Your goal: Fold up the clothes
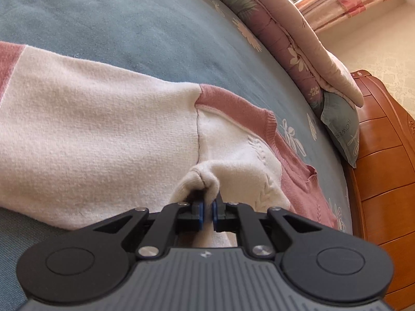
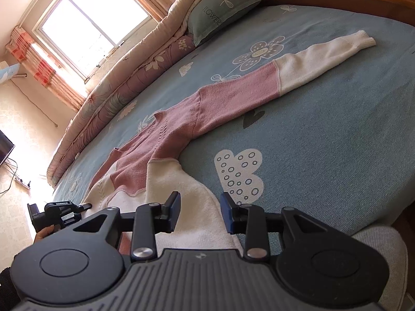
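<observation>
A pink-and-white sweater point(image 2: 166, 140) lies flat on the bed point(image 2: 337, 142). It looks soft, light and floppy (knit). Left gripper point(image 1: 207, 211) fingers pinch its white edge; right gripper point(image 2: 200, 211) fingers hover released over the hem.

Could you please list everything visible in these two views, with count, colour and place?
sweater: one, pink and white, spread flat on the bed, one sleeve stretched toward the headboard
bedspread: one, blue with white flower prints, under the sweater
quilt: one, pink floral, rolled along the window side of the bed
pillow: one, grey-blue, by the headboard
headboard: one, orange wood
window: one, bright, with pink-checked curtains
left claw: black, blue pads, shut on a white fold of the sweater
right claw: black, jaws apart over the sweater's white edge
hand: one, holding the left claw
</observation>
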A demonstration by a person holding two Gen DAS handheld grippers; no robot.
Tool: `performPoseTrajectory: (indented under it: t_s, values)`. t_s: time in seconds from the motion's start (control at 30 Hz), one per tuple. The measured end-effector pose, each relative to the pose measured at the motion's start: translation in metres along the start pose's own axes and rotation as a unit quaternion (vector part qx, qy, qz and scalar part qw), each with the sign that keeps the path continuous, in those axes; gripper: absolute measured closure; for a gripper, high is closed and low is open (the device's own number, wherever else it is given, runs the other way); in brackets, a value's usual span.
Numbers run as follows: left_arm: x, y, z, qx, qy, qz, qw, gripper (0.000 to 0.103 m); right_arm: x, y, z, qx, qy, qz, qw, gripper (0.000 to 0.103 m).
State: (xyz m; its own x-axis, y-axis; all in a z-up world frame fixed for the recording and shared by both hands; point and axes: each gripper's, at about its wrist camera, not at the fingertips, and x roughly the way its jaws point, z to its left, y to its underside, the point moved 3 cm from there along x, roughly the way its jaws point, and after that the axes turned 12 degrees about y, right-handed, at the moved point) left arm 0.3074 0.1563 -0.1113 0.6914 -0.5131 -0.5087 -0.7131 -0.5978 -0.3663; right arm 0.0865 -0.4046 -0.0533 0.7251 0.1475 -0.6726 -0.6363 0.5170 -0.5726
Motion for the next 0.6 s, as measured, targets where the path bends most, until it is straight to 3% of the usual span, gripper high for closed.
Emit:
performPoseTrajectory:
  t_s: [0.3,0.47,0.6]
  values:
    - [-0.035,0.048,0.019,-0.071,0.054,0.003,0.9960,0.079,-0.009,0.006,0.010,-0.019,-0.018,-0.001,1.000,0.059]
    - [-0.060,0.072,0.016,-0.060,0.047,0.011,0.9970,0.070,-0.009,0.010,0.027,-0.063,-0.032,0.012,0.997,0.057]
    - [-0.076,0.087,-0.002,-0.001,0.006,0.024,0.9997,0.061,-0.002,0.015,0.066,-0.163,-0.041,0.022,0.986,0.044]
